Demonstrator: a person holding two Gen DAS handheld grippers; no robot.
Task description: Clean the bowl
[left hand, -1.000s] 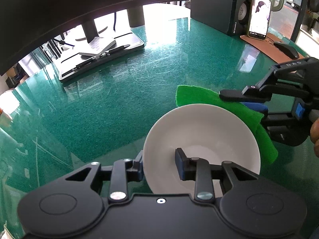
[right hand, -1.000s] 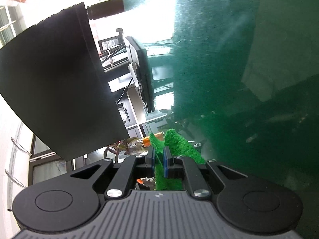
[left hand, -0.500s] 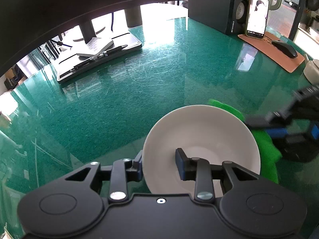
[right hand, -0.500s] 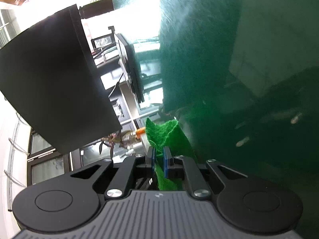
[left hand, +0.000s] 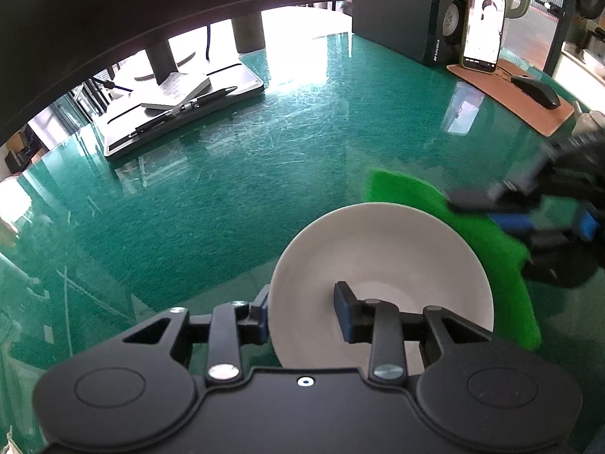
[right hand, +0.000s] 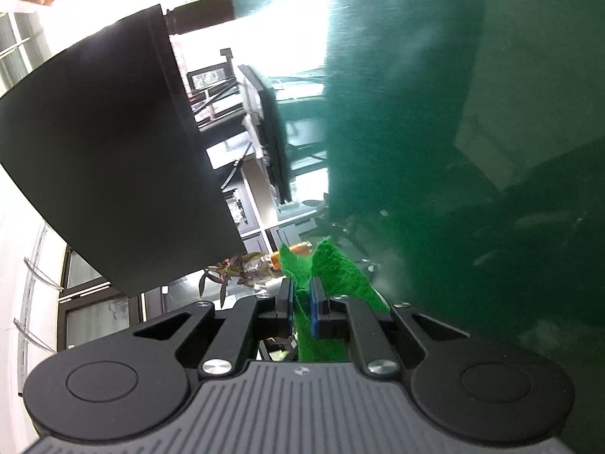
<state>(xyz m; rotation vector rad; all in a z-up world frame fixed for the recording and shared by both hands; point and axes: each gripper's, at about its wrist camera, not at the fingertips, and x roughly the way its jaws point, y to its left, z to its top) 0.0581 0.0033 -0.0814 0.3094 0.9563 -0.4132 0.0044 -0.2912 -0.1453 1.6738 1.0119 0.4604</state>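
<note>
Left hand-held gripper (left hand: 300, 312) pinches white bowl (left hand: 382, 283) rim at 9 o'clock, bowl on green worktop (left hand: 227, 189). Right hand-held gripper (right hand: 300, 308) pressed on green cloth (right hand: 332, 276), at bowl's 2 o'clock. Risk: one-sided rim grip; scrubbing pressure could tip or slide bowl.

Left gripper (left hand: 302, 314) pointed steeply downward, jaws astride a rim; right gripper (right hand: 300, 312) lay nearly level, jaws clamped.

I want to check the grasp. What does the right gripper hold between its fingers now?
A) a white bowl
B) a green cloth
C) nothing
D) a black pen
B: in the right wrist view the right gripper pinches the green cloth between its blue pads.
</note>
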